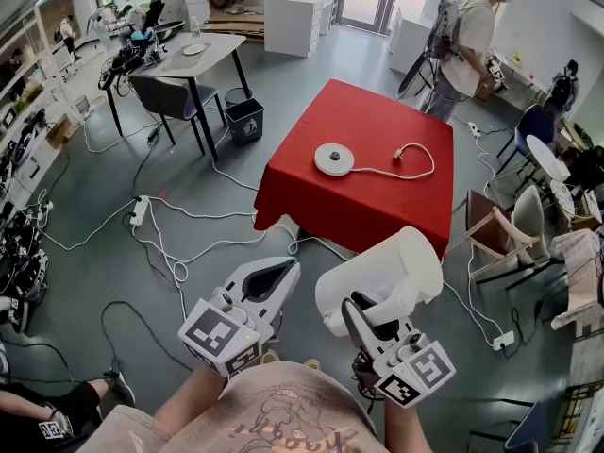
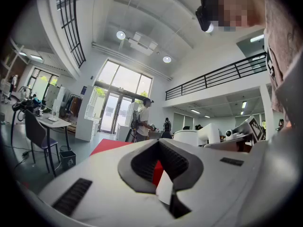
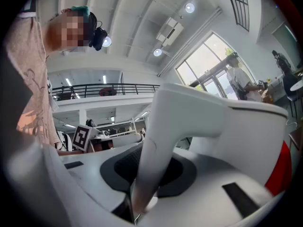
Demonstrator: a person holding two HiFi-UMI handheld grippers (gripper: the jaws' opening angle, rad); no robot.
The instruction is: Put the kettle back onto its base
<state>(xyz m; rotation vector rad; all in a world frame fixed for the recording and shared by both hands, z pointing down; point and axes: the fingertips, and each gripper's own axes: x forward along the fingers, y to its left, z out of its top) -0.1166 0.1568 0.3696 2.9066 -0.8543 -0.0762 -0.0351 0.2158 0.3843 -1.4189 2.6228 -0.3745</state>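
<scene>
**Kettle is in your right claw, base waits at 11 o'clock**

Your right gripper (image 1: 366, 317) is closed tight on the handle of the white kettle (image 1: 389, 270). In the right gripper view the handle (image 3: 156, 145) sits right between the dark pads, so the hold looks good.

You hold the kettle up in the air, close to your body, at the near edge of the red table (image 1: 377, 210). It is not over the base yet.

The round white base (image 1: 334, 159) lies flat on the table. From the kettle it is at about 11 o'clock, well apart. Its cord (image 1: 415, 171) curls off toward 3 o'clock, out of your way.

In the head view the kettle's long side runs from about 8 o'clock to 2 o'clock. It looks tipped there, but I cannot tell how far. I think its bottom has to sit flat before it can go down on the base.

Your left gripper (image 1: 274, 276) is closed on nothing. It hangs just beside the kettle at 9 o'clock. The right hand has the kettle, so the move to 11 o'clock looks like its job.
</scene>
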